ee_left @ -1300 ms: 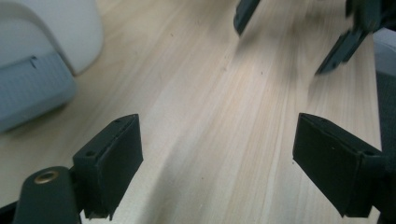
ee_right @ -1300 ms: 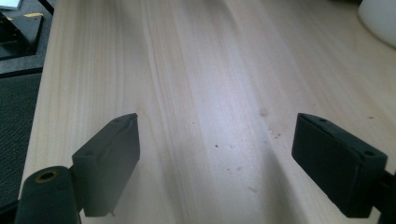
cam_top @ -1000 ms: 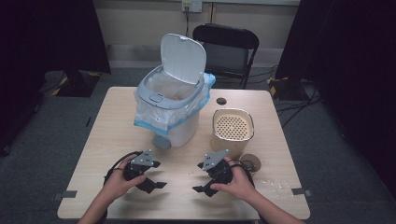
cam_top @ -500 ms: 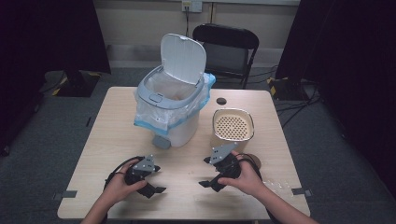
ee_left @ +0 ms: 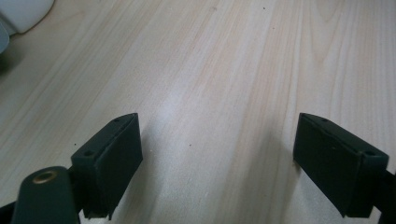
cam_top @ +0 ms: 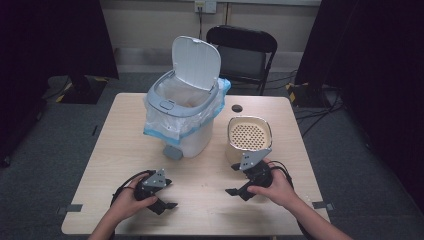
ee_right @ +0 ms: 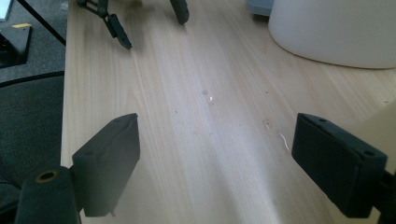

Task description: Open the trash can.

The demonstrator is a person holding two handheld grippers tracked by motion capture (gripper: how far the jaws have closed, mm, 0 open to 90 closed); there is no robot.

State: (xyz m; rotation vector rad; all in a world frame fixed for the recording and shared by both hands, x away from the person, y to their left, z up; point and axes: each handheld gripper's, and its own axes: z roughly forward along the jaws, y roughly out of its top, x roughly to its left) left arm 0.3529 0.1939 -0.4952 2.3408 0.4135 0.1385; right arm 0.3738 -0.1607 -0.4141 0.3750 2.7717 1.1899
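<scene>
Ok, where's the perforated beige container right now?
In the high view the beige container stands on the table's right half, just right of the white bin, with the right tongs directly in front of it.

No legible text, label, brand, number or sign appears on any surface. The white bin [cam_top: 182, 117], the beige perforated container [cam_top: 249, 137] and the table [cam_top: 120, 150] carry no readable markings.

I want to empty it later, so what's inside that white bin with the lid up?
The bin holds a clear liner bag folded over its rim. Its bottom is hidden, so contents can't be told.
</scene>
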